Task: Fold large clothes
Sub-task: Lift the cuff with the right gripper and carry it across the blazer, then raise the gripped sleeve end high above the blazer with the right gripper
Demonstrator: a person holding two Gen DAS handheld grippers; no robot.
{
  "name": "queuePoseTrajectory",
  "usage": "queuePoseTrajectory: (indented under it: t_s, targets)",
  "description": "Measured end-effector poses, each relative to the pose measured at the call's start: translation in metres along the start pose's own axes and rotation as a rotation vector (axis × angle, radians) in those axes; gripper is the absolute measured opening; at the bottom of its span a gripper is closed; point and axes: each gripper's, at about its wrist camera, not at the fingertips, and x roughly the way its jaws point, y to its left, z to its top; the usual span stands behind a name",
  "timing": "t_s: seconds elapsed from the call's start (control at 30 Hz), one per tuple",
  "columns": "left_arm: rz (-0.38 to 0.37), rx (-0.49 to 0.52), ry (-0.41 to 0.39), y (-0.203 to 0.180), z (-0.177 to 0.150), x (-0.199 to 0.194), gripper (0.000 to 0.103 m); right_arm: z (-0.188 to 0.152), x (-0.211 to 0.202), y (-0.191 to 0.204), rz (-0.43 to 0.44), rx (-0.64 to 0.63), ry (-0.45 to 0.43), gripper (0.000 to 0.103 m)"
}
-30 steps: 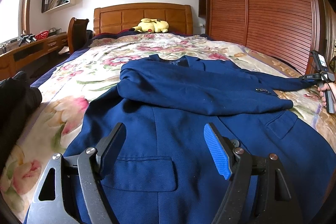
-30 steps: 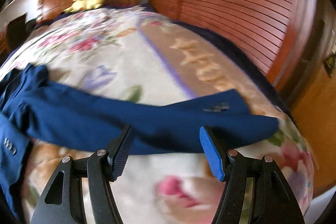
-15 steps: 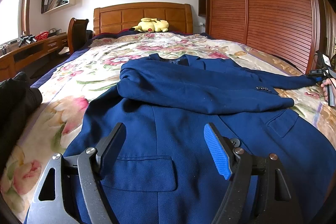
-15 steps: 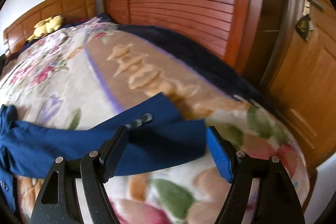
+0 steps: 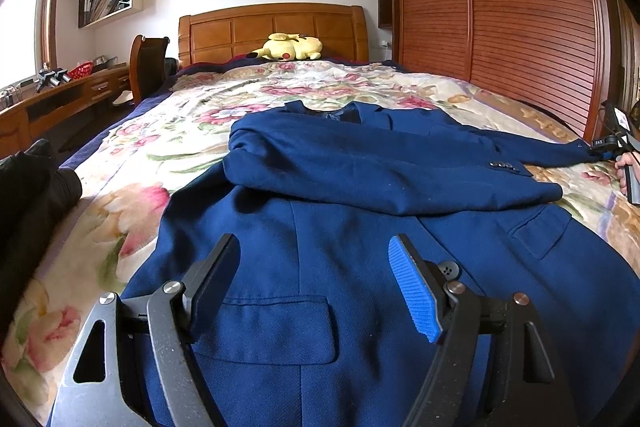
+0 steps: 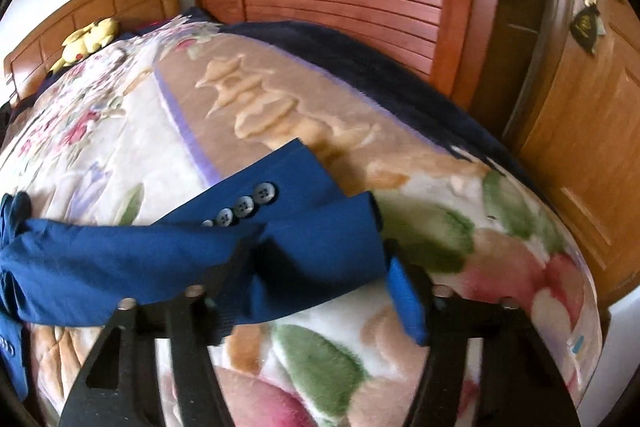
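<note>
Two ribbed-padded grippers work a woven navy blazer point(image 5: 360, 211) on the floral bed point(image 5: 168, 131). The left gripper point(image 5: 316, 283) hovers wide open, empty, near the foot edge. The right gripper point(image 6: 320, 275), jaws just closing, has the buttoned sleeve cuff point(image 6: 312, 227) between them near the right edge; whether the pads pinch it is unclear.

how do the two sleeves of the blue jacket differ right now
The left sleeve lies folded across the jacket chest; the right sleeve stretches outward over the floral blanket. No gripper touches the left sleeve, since the left gripper hangs open above the hem, while the right sleeve's cuff sits between the jaws of the right gripper, which have just been closing. Both are the same blue cloth with a row of cuff buttons.
</note>
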Motion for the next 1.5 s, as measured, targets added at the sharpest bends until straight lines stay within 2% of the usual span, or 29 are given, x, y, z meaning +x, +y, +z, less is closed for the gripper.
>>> queuePoseTrajectory:
  t_s: [0.07,0.1,0.13,0.2,0.3,0.47,0.57,0.63,0.73,1.0,1.27,1.5]
  targets:
    - [-0.001,0.000,0.002,0.000,0.000,0.000,0.078,-0.002,0.006,0.001,-0.004,-0.013,-0.003,0.046]
    - [0.001,-0.001,0.003,0.001,-0.001,0.000,0.078,-0.002,0.008,0.001,0.013,-0.019,-0.005,0.028]
    - [0.002,-0.001,0.003,0.001,-0.001,0.000,0.078,-0.002,0.007,0.003,0.028,-0.025,-0.008,0.017]
    - [0.004,-0.002,0.005,0.003,-0.001,0.000,0.078,-0.002,0.000,0.009,0.020,-0.059,-0.029,0.012]
    - [0.010,0.000,0.011,0.002,-0.002,0.000,0.078,0.001,-0.018,0.020,0.041,-0.092,-0.078,0.011]
    - [0.003,-0.015,0.026,0.006,0.000,0.001,0.078,0.014,-0.072,0.044,0.121,-0.146,-0.171,0.011]
    - [-0.037,-0.061,0.044,0.016,0.004,0.002,0.078,0.018,-0.112,0.068,0.179,-0.208,-0.226,0.011]
    - [-0.039,-0.127,0.025,0.030,0.007,-0.007,0.078,0.017,-0.140,0.088,0.222,-0.257,-0.264,0.011]
    - [-0.053,-0.173,0.008,0.047,0.010,-0.024,0.078,0.009,-0.174,0.114,0.279,-0.320,-0.301,0.011]
    - [0.026,-0.145,-0.021,0.086,0.009,-0.079,0.078,-0.031,-0.244,0.199,0.413,-0.496,-0.372,0.011]
    - [0.083,-0.107,-0.021,0.107,0.001,-0.105,0.078,-0.070,-0.272,0.265,0.508,-0.601,-0.375,0.011]
    - [0.091,-0.091,-0.008,0.109,-0.009,-0.109,0.078,-0.076,-0.295,0.305,0.606,-0.677,-0.385,0.011]
